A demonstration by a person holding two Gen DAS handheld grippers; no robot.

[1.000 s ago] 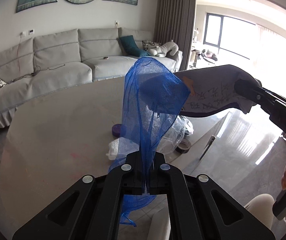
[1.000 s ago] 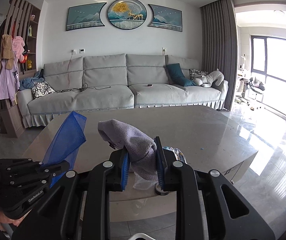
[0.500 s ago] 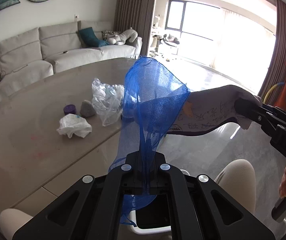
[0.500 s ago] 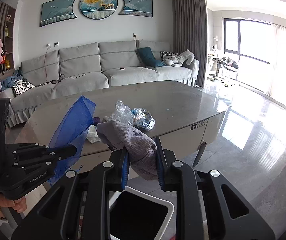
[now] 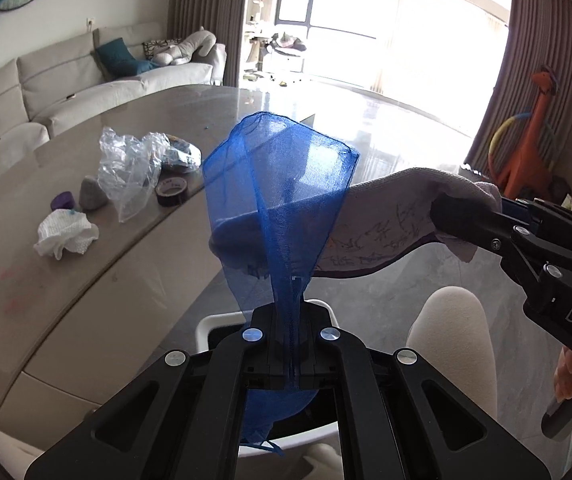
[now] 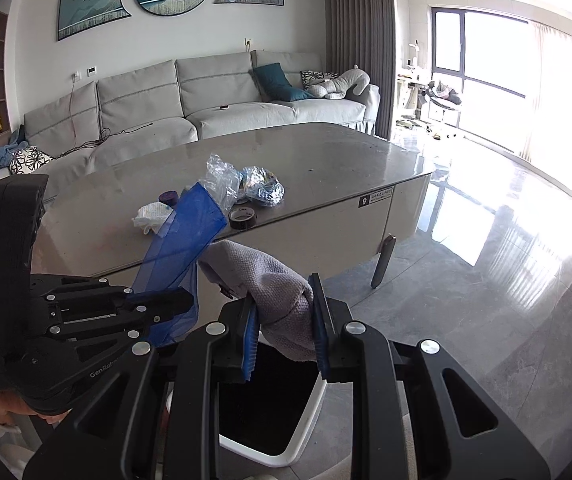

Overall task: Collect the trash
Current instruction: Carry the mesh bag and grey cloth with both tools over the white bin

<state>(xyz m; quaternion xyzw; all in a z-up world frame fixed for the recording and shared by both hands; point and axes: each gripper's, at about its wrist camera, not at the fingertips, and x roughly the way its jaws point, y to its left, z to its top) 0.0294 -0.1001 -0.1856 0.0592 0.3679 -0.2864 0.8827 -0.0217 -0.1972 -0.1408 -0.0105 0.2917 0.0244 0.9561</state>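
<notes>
Holding trash in both grippers, above the bin. Left gripper (image 5: 291, 354) has its fingers pinched tight on a blue mesh bag (image 5: 282, 184); the mesh stands up from the grip and a tail hangs below it. Right gripper (image 6: 286, 330) is clamped on a grey cloth (image 6: 274, 288), blue finger pads (image 6: 251, 342) pressing it from both sides. Cloth bulges up and leftward, tip just beside the mesh bag. In the left wrist view the cloth's underside shows scribbled pen marks.

White-rimmed bin (image 6: 306, 412) with dark inside sits on the floor directly under the right gripper, next to the table (image 6: 326, 152) edge.

More trash on the table, well apart from both grippers: crumpled white tissue (image 5: 66, 234), clear plastic bag (image 5: 130, 168), black tape roll (image 5: 171, 191), purple cap (image 5: 63, 200), small grey lump (image 5: 91, 194), crushed silvery wrapper (image 6: 264, 188).

Grey sofa (image 6: 190, 96) behind the table.
</notes>
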